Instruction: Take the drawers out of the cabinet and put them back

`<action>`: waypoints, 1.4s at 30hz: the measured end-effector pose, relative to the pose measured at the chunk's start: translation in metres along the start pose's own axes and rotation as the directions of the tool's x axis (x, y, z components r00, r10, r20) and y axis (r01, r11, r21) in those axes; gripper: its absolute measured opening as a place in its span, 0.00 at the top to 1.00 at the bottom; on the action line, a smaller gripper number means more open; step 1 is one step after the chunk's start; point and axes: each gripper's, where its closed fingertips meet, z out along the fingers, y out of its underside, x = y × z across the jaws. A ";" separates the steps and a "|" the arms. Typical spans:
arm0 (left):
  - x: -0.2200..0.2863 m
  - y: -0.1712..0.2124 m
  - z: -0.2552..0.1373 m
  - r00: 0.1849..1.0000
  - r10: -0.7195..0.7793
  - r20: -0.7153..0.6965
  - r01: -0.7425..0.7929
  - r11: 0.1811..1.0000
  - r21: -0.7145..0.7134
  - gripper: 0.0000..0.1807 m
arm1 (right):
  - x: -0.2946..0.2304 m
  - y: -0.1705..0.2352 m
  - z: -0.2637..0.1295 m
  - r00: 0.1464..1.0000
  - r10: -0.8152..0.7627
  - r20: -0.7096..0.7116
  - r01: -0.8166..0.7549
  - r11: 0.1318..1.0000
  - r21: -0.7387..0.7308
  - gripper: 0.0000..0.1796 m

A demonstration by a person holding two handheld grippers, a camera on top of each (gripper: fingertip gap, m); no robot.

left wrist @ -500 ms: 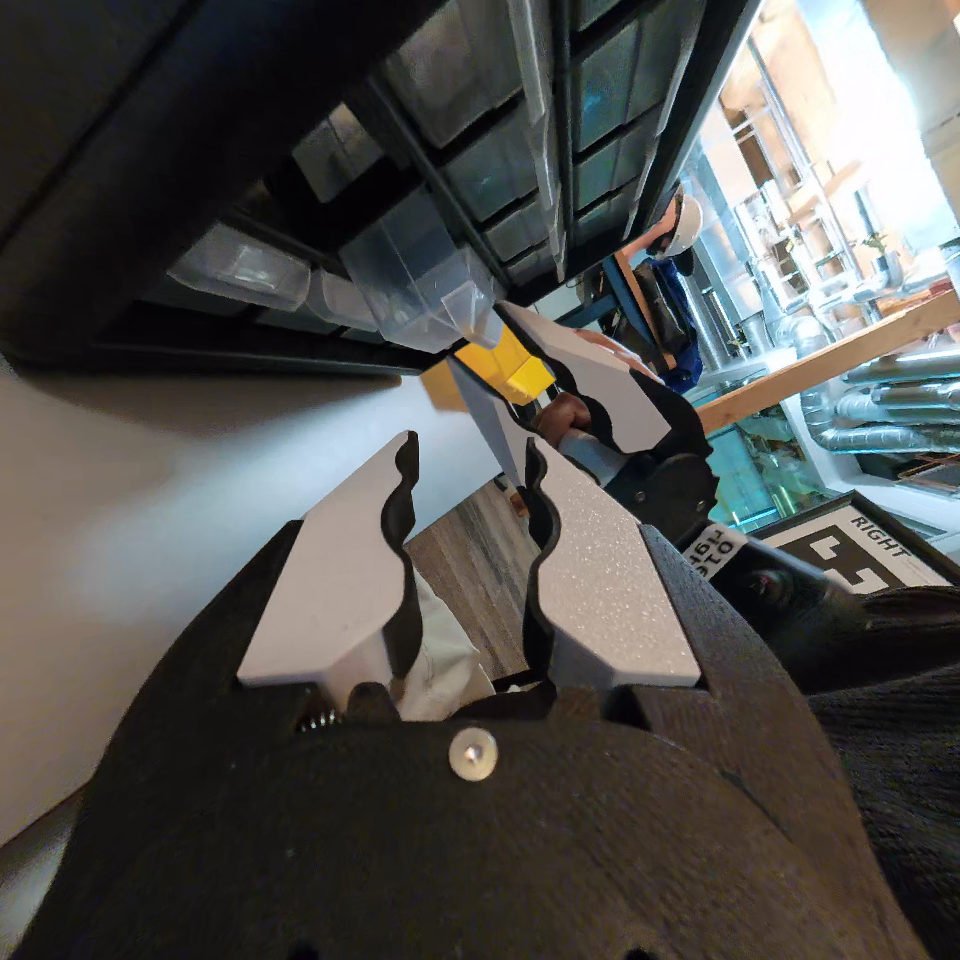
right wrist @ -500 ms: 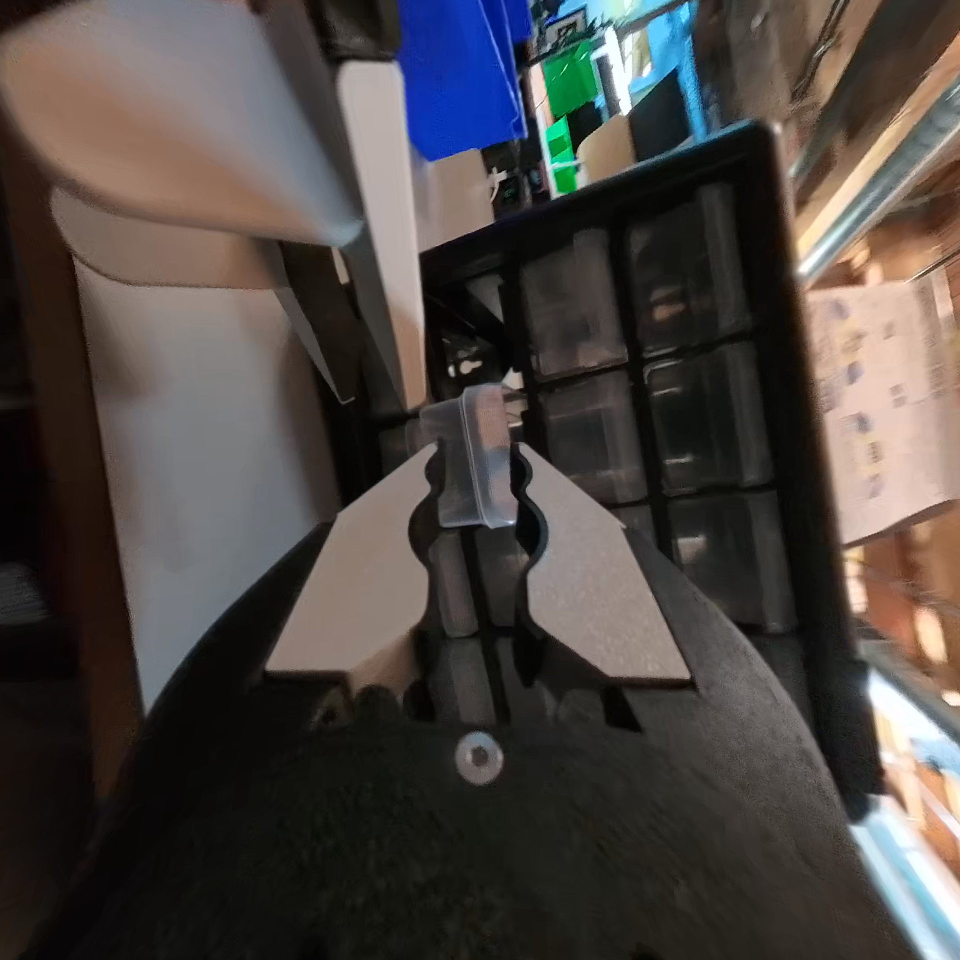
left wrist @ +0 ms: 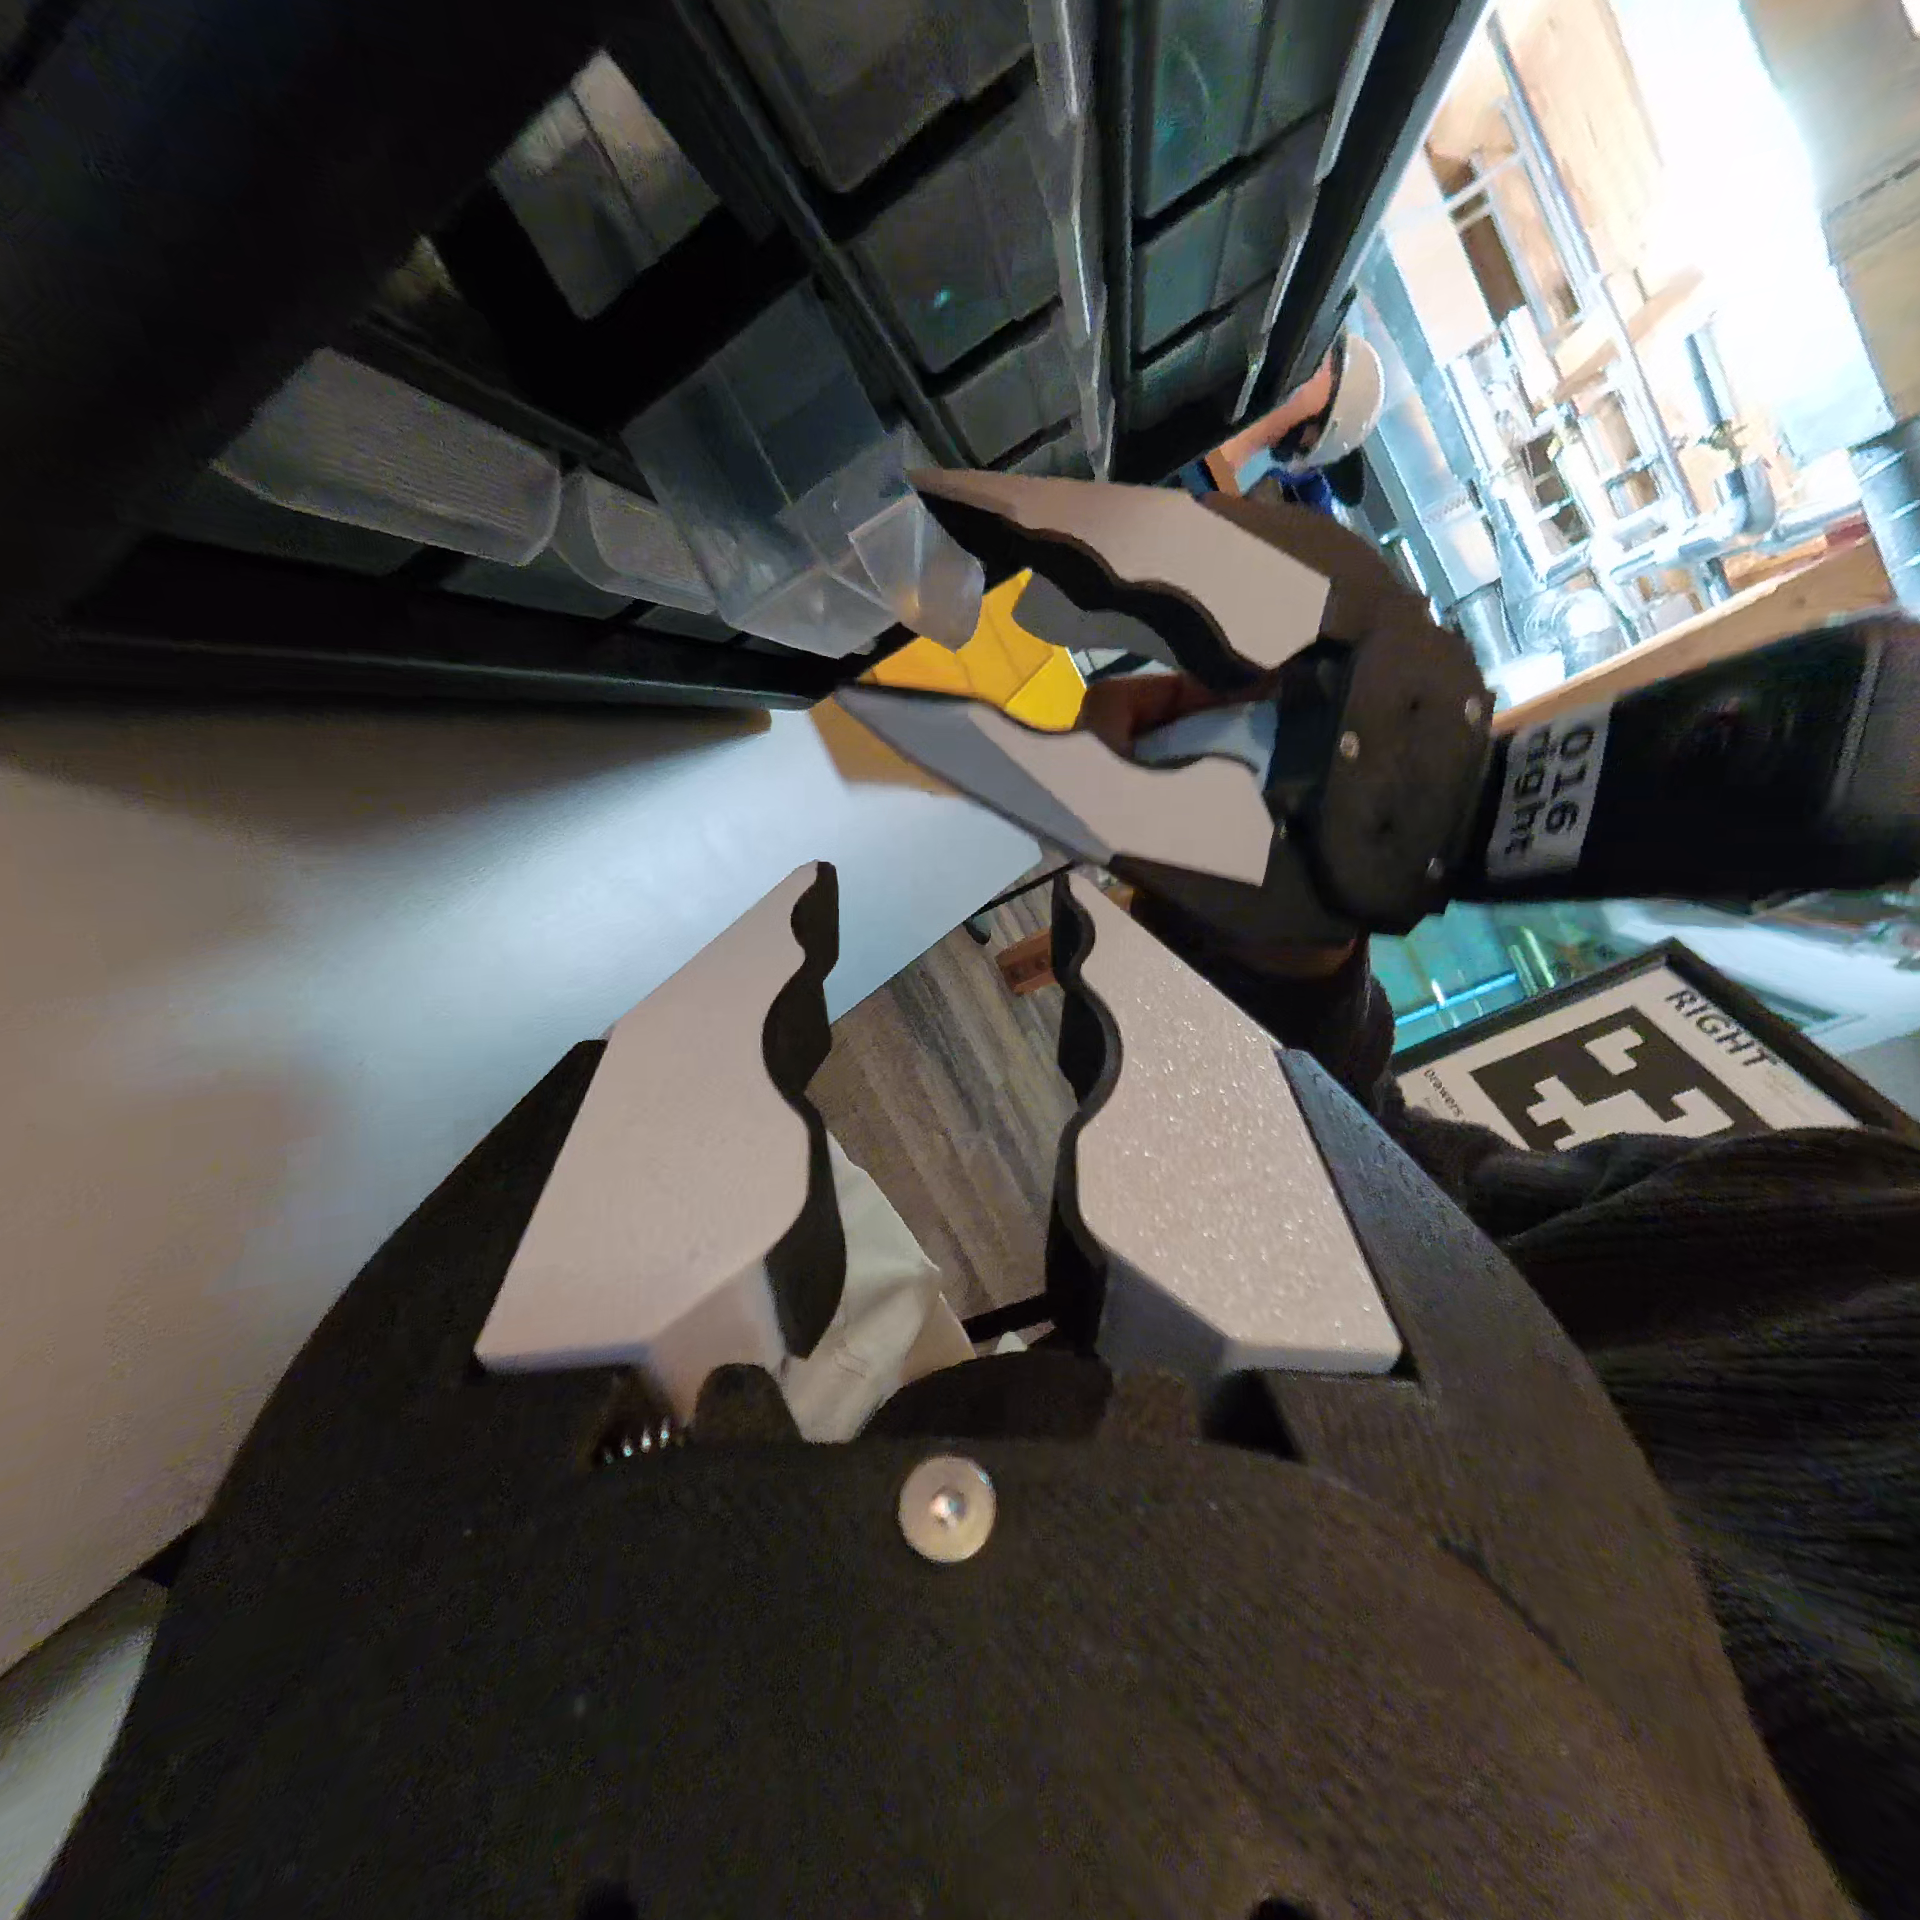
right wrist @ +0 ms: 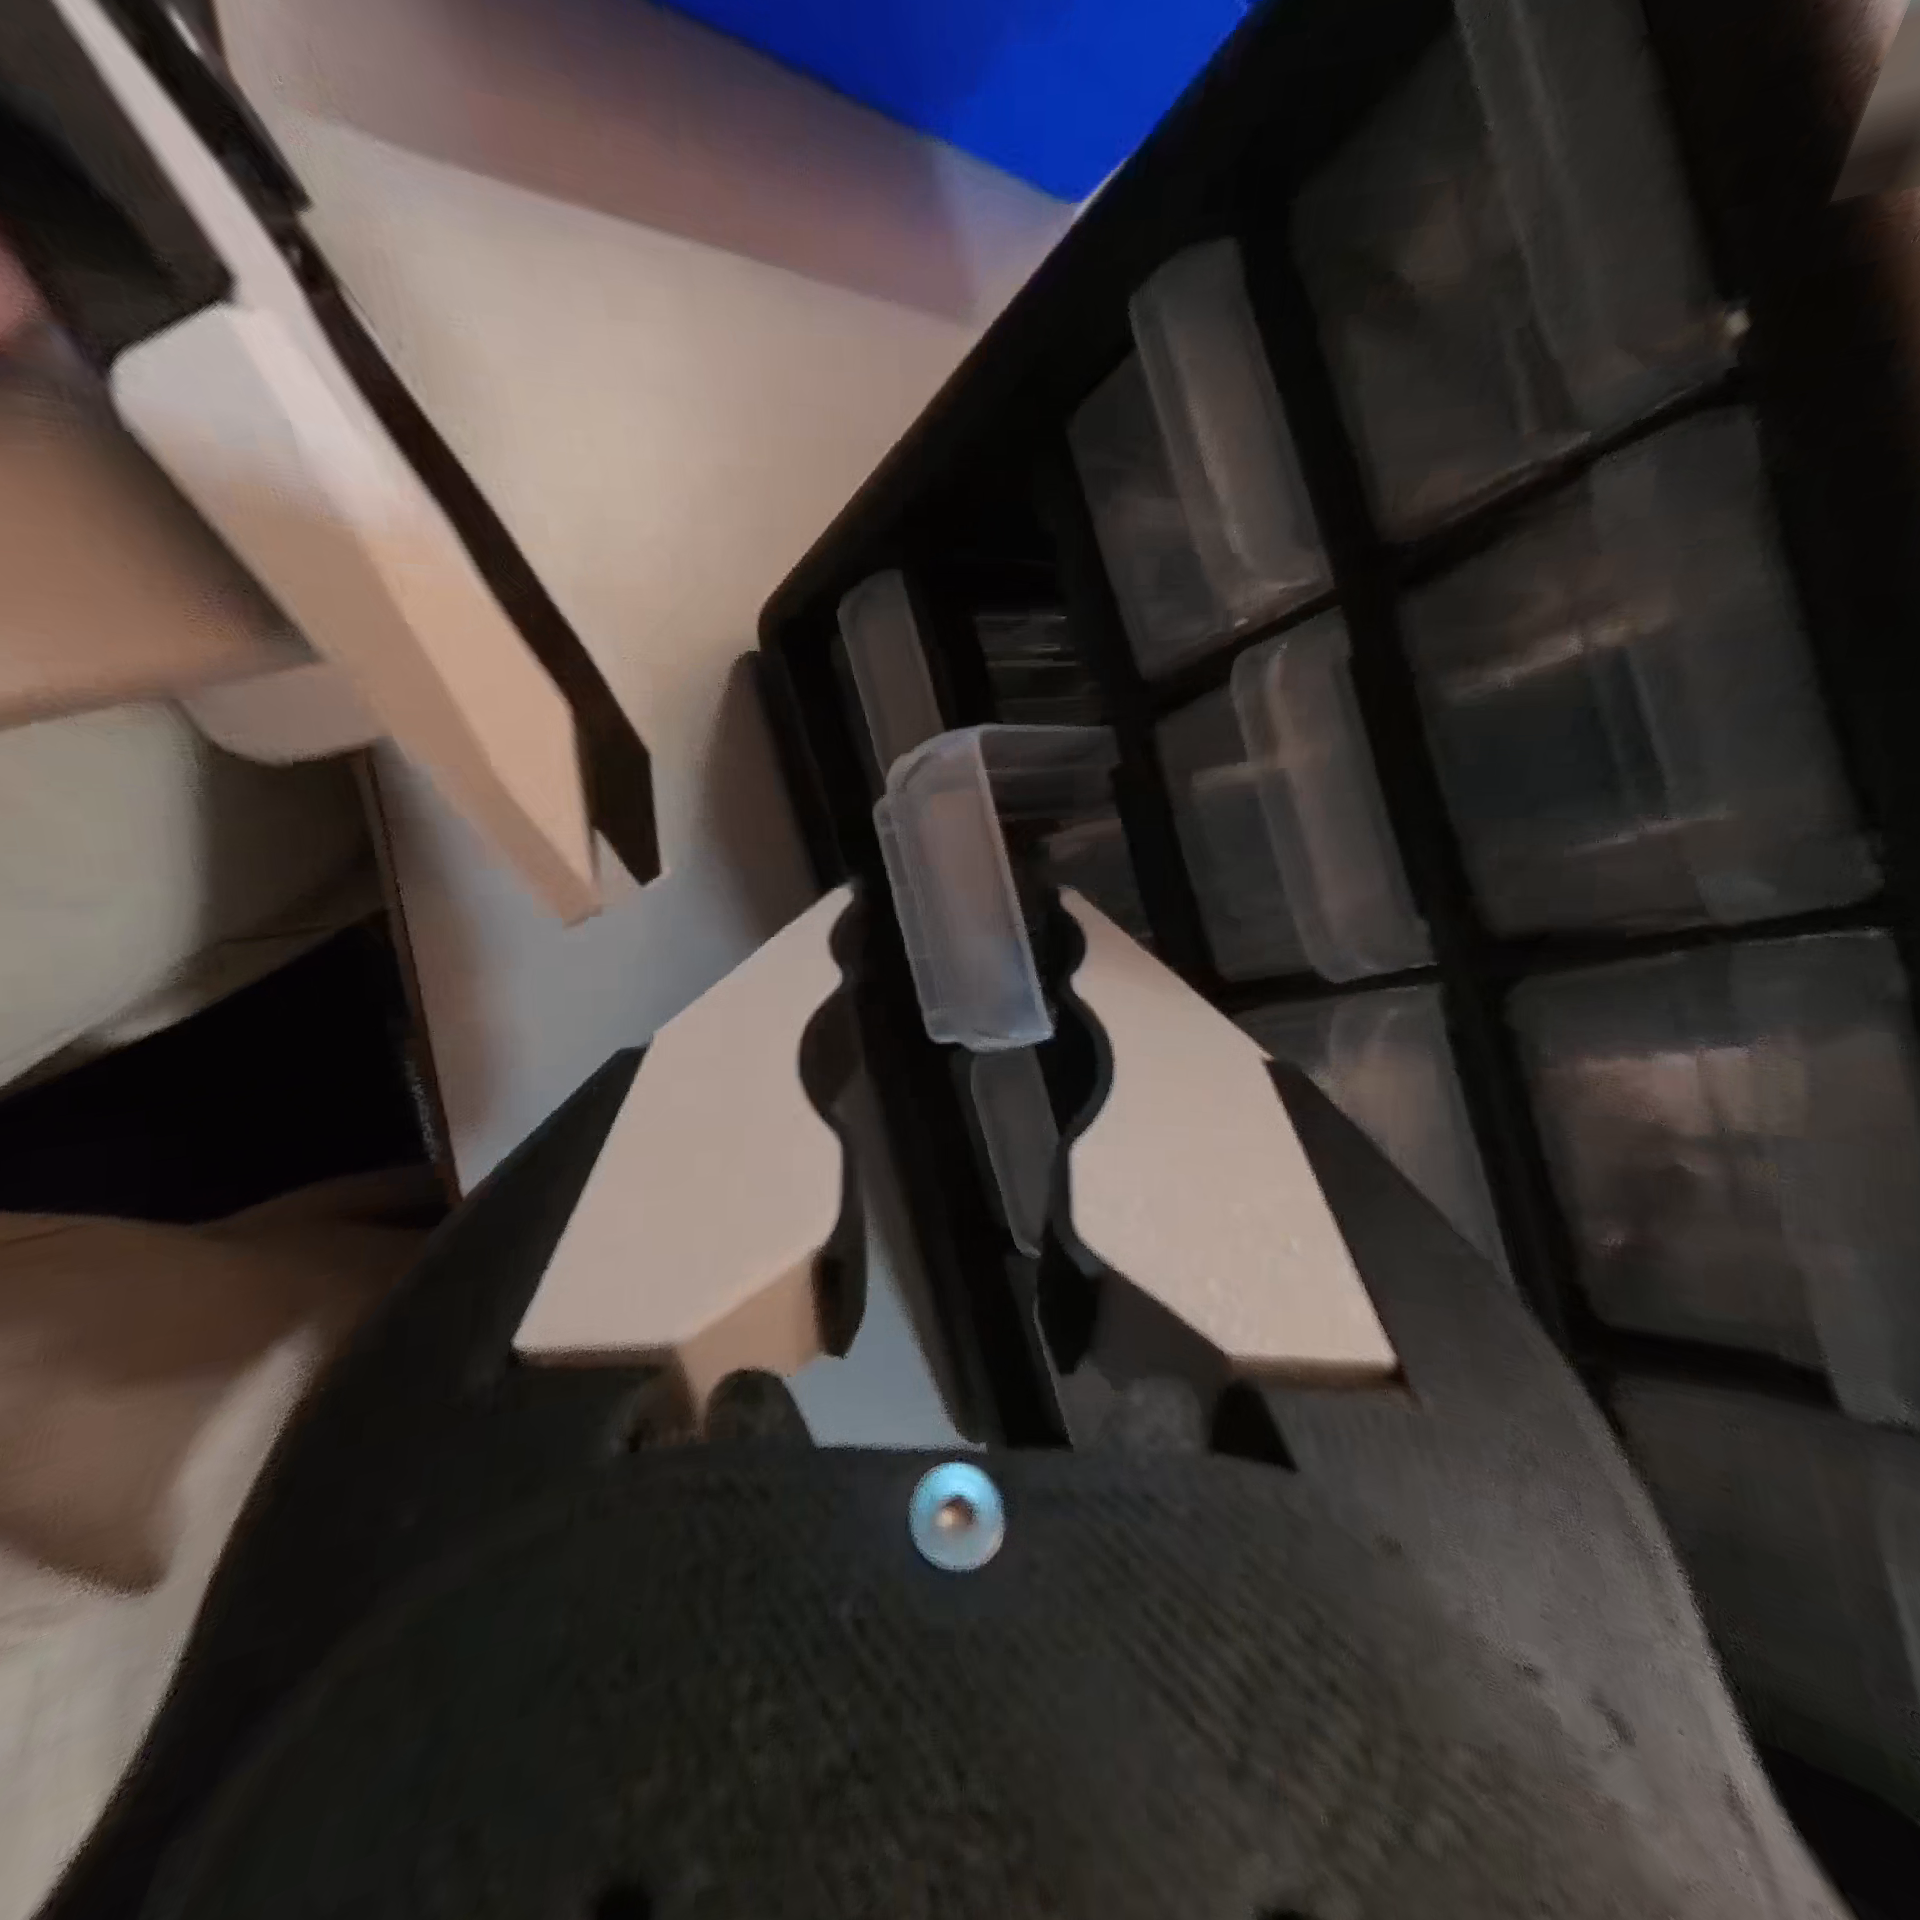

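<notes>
The clear plastic drawer (left wrist: pixel 790 540) sticks partway out of the black cabinet (left wrist: pixel 312 208), near the cabinet's corner by the pale desk (left wrist: pixel 312 935), and its long axis runs straight out of its slot toward the right gripper (right wrist: pixel 956 935). That gripper is the nearer one by far: in its own view the drawer's pull tab (right wrist: pixel 961 894) stands between its two fingertips, the jaws parted with a sliver of gap on either side, so it looks released rather than clenched, though blur makes contact hard to rule out. From the left wrist view the right gripper (left wrist: pixel 935 665) is spread around the tab from the drawer's front end. The left gripper (left wrist: pixel 935 914) hangs back, jaws apart and holding nothing, well apart from the drawer and aimed along the desk edge. The coming move, in my judgement, turns on keeping the right gripper in line with the drawer's axis, since a sideways push or pull would likely bind it in the slot. The drawers are smooth, translucent, thin-walled boxes; the cabinet is a rigid matte black grid; the gripper fingers are pale, grainy, with wavy black inner pads.
</notes>
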 end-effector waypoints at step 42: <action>-0.005 0.023 -0.043 0.985 0.020 0.169 -0.017 1.000 -0.018 0.71 | -0.083 -0.019 -0.063 0.787 0.033 0.617 -0.086 0.995 0.056 0.93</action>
